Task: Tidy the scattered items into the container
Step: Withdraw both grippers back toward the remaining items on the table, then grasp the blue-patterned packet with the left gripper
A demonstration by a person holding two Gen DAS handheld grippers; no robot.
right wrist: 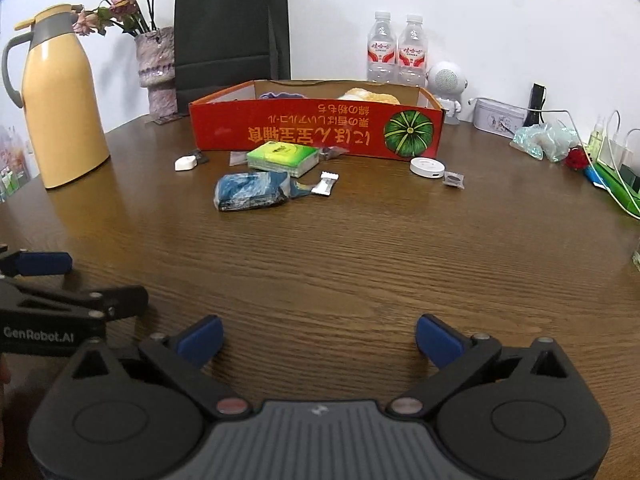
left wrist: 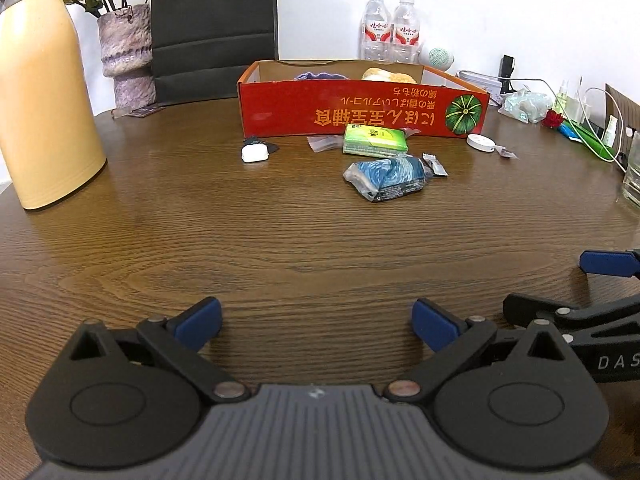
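A red cardboard box (left wrist: 360, 114) (right wrist: 316, 132) stands open at the far side of the wooden table, with a purple item and a bread-like item inside. In front of it lie a green tissue pack (left wrist: 375, 141) (right wrist: 282, 158), a blue wrapped pack (left wrist: 386, 178) (right wrist: 250, 191), a white earbud case (left wrist: 255, 153) (right wrist: 186, 163), a white round disc (left wrist: 480, 141) (right wrist: 427, 167) and small sachets (right wrist: 325, 184). My left gripper (left wrist: 316, 322) is open and empty over the near table. My right gripper (right wrist: 320, 342) is open and empty beside it.
A yellow thermos (left wrist: 44, 112) (right wrist: 64, 108) stands at the left, with a flower vase (right wrist: 157, 72) and a black paper bag (right wrist: 232, 36) behind. Two water bottles (right wrist: 396, 50), a white speaker (right wrist: 446, 80), a tin (right wrist: 498, 118) and cables clutter the right.
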